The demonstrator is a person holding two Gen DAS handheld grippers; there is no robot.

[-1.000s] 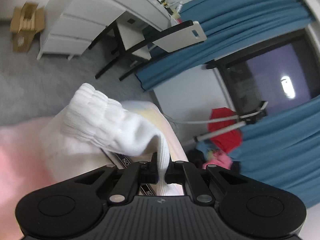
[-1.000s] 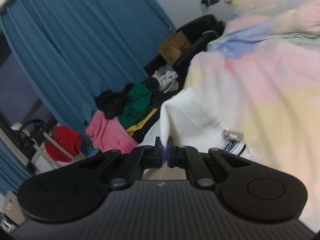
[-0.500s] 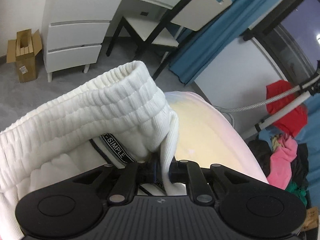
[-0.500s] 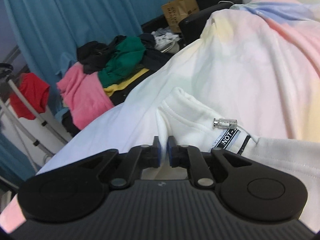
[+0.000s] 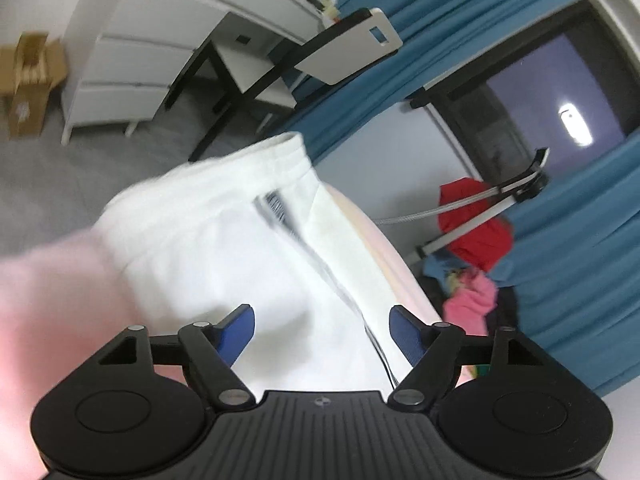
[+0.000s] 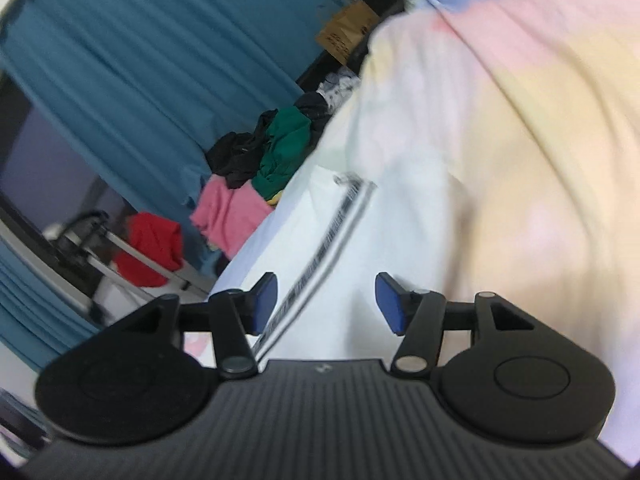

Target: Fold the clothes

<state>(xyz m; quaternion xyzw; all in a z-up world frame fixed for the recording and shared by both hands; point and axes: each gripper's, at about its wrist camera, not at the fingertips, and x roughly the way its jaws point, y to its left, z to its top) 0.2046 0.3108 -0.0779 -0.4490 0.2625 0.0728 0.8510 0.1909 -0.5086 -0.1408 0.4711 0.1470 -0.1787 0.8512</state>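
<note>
Fabric of the white sweatpants (image 5: 224, 264) lay soft, ribbed at the waistband (image 5: 256, 168); we held left gripper (image 5: 322, 330) and right gripper (image 6: 326, 300) spread apart, gripping nothing.

1. The left gripper (image 5: 322, 330), clamped on the white garment's (image 5: 224, 256) ribbed waistband a second ago, now has its blue pads spread wide with nothing between them.
2. The right gripper (image 6: 326, 302) has likewise parted from the fabric edge it pinched.
3. The garment now lies spread on the pastel bedding (image 6: 520, 152), its waistband toward 12 o'clock in the left view, seemingly flat despite the blur.
4. The drawstring (image 6: 340, 220) runs toward 12 o'clock between the right fingers.
</note>
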